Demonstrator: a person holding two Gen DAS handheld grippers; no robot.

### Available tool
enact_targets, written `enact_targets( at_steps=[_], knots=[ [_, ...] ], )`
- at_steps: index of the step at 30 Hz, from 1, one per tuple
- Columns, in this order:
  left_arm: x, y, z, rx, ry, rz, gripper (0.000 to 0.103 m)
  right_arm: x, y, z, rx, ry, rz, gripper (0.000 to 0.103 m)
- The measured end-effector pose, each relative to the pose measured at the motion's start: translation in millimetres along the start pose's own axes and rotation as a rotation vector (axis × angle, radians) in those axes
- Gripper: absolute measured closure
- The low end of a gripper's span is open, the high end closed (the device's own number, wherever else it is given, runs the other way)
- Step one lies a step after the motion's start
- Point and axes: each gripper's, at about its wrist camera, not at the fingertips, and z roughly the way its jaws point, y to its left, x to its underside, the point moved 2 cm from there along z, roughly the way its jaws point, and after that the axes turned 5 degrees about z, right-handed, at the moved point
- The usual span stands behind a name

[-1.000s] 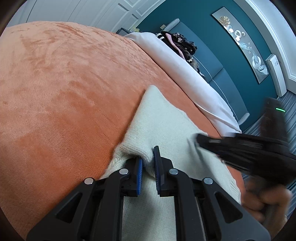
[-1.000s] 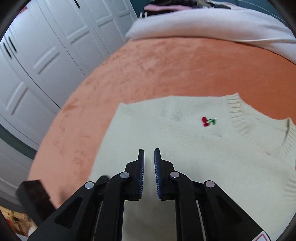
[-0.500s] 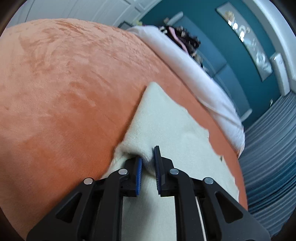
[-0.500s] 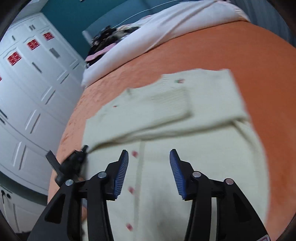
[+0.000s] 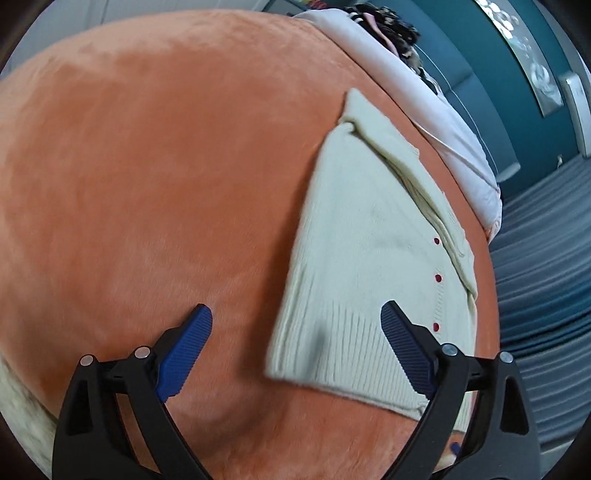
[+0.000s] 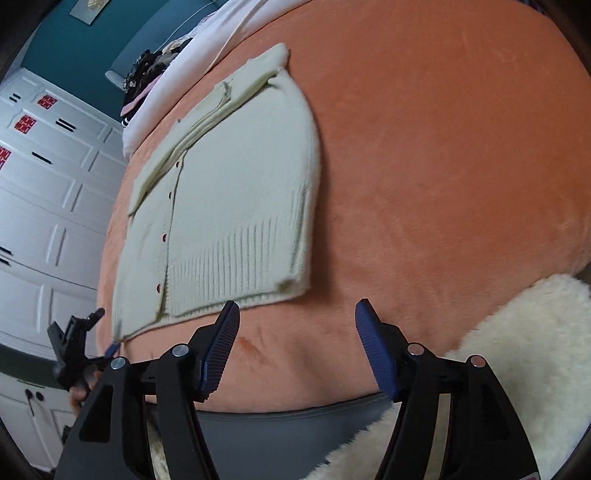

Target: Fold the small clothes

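A cream knitted cardigan (image 5: pixel 373 243) with small red buttons lies flat on the orange blanket (image 5: pixel 147 166), both sleeves folded in over its front. It also shows in the right wrist view (image 6: pixel 236 192). My left gripper (image 5: pixel 295 332) is open and empty, held above the ribbed hem at the cardigan's near left corner. My right gripper (image 6: pixel 295 325) is open and empty, held just off the hem near the cardigan's near right corner. The left gripper (image 6: pixel 79 347) shows small at the left edge of the right wrist view.
A white pillow or duvet (image 5: pixel 424 96) with dark clothes (image 5: pixel 388 26) piled on it lies beyond the cardigan. White wardrobe doors (image 6: pixel 48 192) stand to the left. A fluffy cream rug (image 6: pixel 517 350) lies at the bed's near edge.
My left gripper has let go of the cardigan, opened wide and pulled back. My right gripper opened and drew back to the hem. The sleeves now lie folded over the front.
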Motion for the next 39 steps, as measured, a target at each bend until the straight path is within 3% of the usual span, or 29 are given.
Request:
enact_targets(
  at_steps=[6,9,10,11,13,19,24,27,31,36,39],
  knots=[
    [3,-12,8,-0.012,0.004,0.018,0.012,-9,11,29,-0.07,-0.036,0.089,0.038],
    [-1,-12,15,0.003,0.036,-0.016,0.035,-21,9,28,-0.121,-0.055,0.153,0.04],
    [-2,-12,16,0.018,0.046,-0.037,0.048,-24,9,28,-0.139,-0.058,0.164,0.048],
    [-3,-11,18,0.04,0.066,-0.063,0.069,-27,11,29,-0.147,-0.058,0.17,0.068],
    [-4,-11,22,0.072,0.111,-0.11,0.092,-34,17,28,-0.136,-0.051,0.148,0.092],
    [-5,-44,-23,0.104,0.047,-0.002,0.094,-42,38,-23,-0.188,-0.171,0.056,0.095],
    [11,-45,-66,0.115,0.061,0.056,0.094,-29,41,-61,-0.19,-0.159,-0.056,0.095],
    [38,-34,-85,0.095,0.106,0.097,0.094,-7,35,-74,-0.131,-0.096,-0.161,0.095],
    [93,-15,-102,0.053,0.221,0.135,0.095,40,14,-79,-0.042,0.039,-0.249,0.095],
    [142,2,-140,0.017,0.35,0.167,0.095,113,-17,-91,-0.007,0.246,-0.264,0.095],
    [151,6,-167,-0.001,0.388,0.176,0.095,136,-24,-110,-0.033,0.291,-0.227,0.095]
  ],
)
